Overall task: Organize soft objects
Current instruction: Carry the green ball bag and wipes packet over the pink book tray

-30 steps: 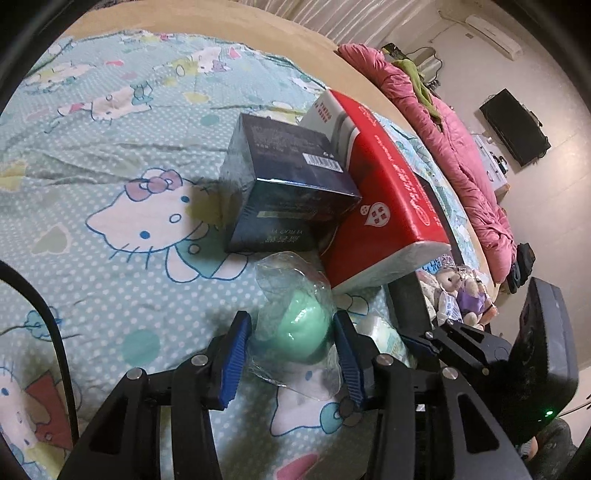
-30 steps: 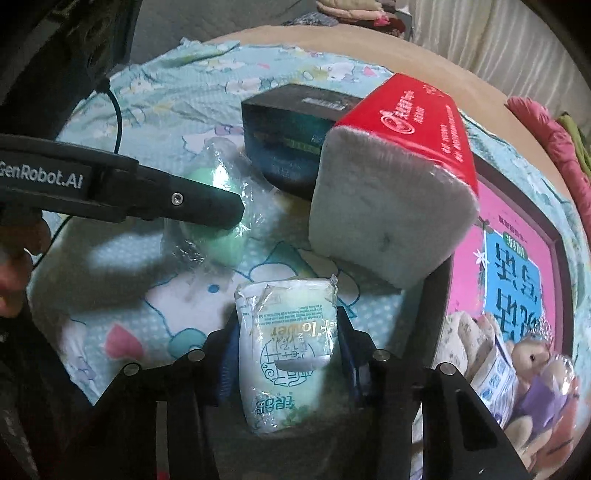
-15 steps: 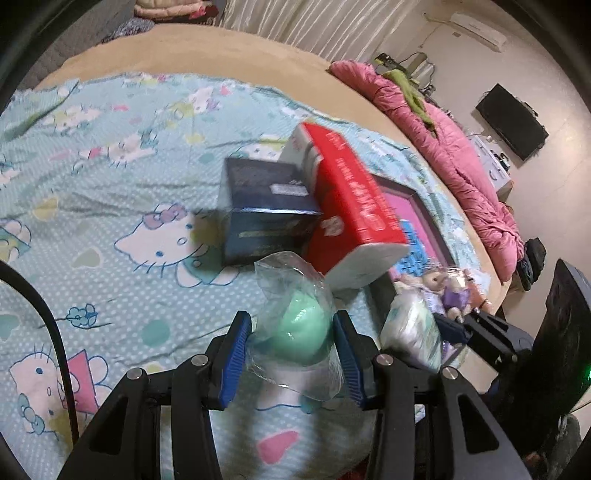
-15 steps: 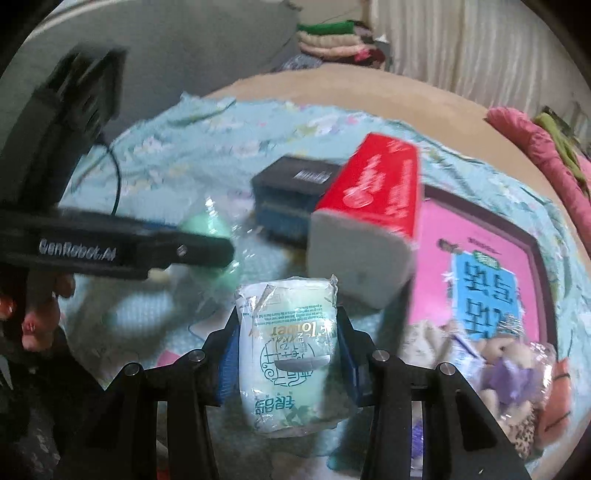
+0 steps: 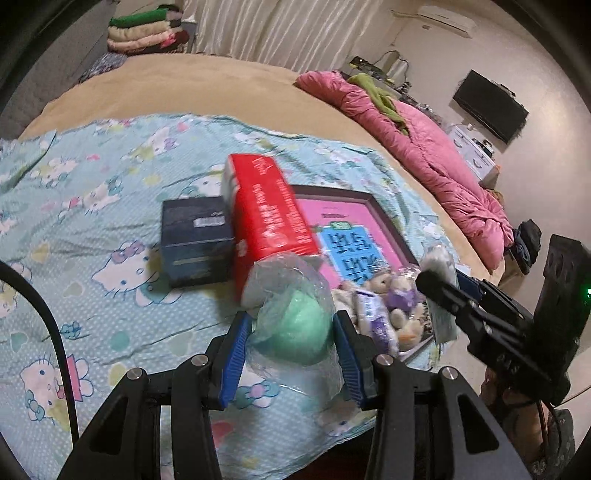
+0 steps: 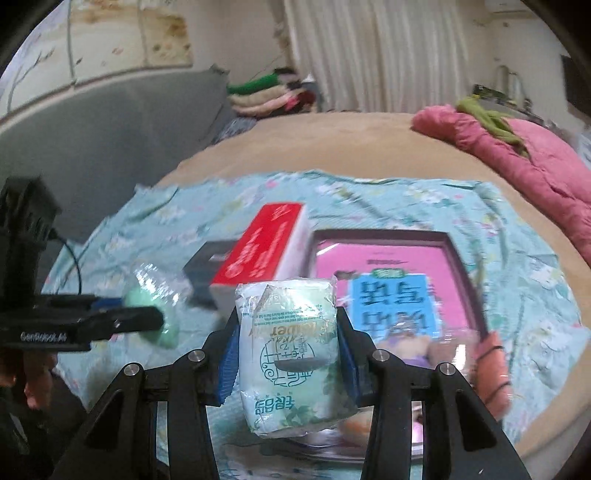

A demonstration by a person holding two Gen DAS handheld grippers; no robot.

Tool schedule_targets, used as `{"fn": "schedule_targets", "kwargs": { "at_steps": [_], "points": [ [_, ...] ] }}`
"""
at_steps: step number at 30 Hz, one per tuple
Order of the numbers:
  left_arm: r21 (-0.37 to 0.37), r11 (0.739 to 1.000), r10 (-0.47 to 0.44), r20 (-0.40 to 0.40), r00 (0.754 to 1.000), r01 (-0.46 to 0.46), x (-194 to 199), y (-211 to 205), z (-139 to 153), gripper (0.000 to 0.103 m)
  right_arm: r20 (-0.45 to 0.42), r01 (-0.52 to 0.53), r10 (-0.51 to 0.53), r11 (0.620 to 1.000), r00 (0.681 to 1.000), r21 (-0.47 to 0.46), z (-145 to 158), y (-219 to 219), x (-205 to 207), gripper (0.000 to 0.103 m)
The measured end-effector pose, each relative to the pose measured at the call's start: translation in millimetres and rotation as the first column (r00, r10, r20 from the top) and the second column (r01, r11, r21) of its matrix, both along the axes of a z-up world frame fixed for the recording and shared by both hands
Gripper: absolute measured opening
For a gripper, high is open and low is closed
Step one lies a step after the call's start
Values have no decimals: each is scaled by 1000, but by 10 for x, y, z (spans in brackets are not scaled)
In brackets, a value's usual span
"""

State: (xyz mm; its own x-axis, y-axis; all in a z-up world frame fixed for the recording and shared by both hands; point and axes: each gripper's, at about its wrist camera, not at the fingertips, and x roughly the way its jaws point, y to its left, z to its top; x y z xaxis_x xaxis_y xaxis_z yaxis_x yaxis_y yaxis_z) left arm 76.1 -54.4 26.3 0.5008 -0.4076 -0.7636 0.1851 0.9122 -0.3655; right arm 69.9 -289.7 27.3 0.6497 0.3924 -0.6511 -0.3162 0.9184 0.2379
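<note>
bed (image 5: 207,85) under sheet (image 5: 92,177) | dark box (image 5: 195,240) on sheet, touching left side of tissue pack (image 5: 266,218) | tray (image 5: 384,218) right of pack | plush toys (image 5: 391,295) in tray's near end | rolled quilt (image 5: 417,129) along bed's right edge | folded blankets (image 5: 147,31) behind bed

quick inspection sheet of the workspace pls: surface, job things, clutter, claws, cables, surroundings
surface: bed with a cartoon-cat sheet spread over a tan cover.
job's things: green ball in clear wrap and a tissue pack, both held above the sheet; bagged plush toys lie in the pink tray.
clutter: red tissue pack touching a dark box, beside the tray.
grippers: left claw shut on the ball; right claw shut on the tissue pack.
cables: black cable at the left claw's side.
surroundings: pink quilt, folded blankets, curtains, wall screen.
</note>
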Motion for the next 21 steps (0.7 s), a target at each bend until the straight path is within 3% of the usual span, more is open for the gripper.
{"fn": "schedule_targets", "kwargs": {
  "at_steps": [11,21],
  "points": [
    [53,996,-76,40,996,74,15,-536,256,46,42,148,-152,986,987,76,159,-625,-79,47],
    [91,989,-120,30,992,117,106,-899,231,46,56,251,-260,960,964,125,169,-1012,-107,47]
  ]
}}
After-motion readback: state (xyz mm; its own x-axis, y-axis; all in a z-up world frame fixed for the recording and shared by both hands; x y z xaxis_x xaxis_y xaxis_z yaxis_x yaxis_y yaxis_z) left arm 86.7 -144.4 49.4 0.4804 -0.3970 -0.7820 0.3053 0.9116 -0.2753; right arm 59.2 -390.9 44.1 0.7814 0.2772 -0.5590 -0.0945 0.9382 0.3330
